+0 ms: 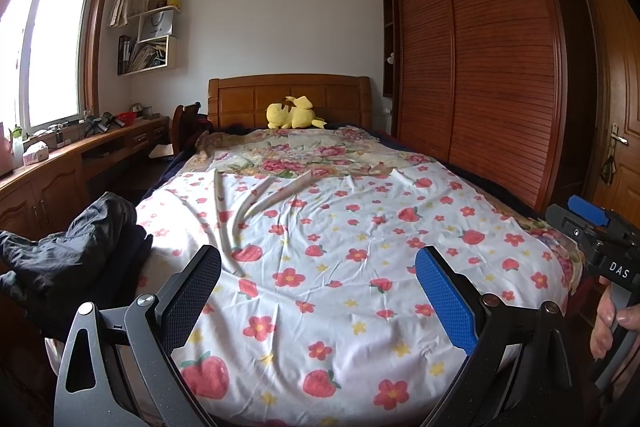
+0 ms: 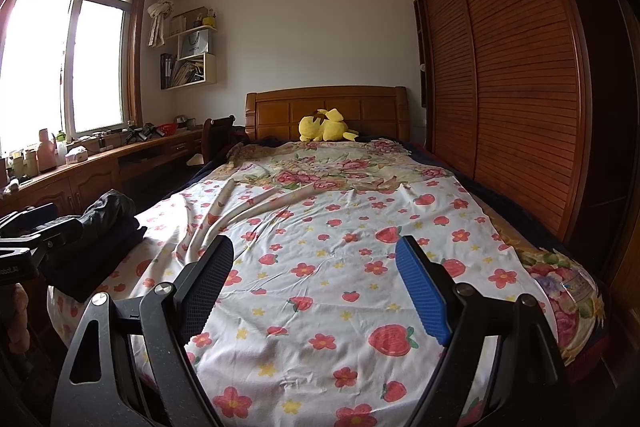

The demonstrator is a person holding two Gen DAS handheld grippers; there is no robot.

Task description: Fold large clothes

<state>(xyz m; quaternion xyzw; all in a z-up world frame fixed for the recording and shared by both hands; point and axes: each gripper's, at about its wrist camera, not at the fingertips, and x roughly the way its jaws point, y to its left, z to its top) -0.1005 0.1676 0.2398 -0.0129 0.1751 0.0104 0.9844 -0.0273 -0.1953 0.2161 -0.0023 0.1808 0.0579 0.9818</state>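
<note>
On the near left edge of the bed lies the dark grey crumpled garment [image 1: 76, 239], heaped on a folded dark piece, its long axis running roughly from the near left toward the bed's middle; which end is which I cannot tell. It rests on the white sheet printed with red flowers and strawberries [image 1: 340, 267], which covers the wooden bed [image 1: 288, 95]. The left gripper [image 1: 320, 291] hovers over the sheet with jaws wide apart and nothing between them. The right gripper [image 2: 316, 287] is equally wide and empty. A yellow plush toy [image 2: 326, 125] sits by the headboard, well apart from the garment.
</note>
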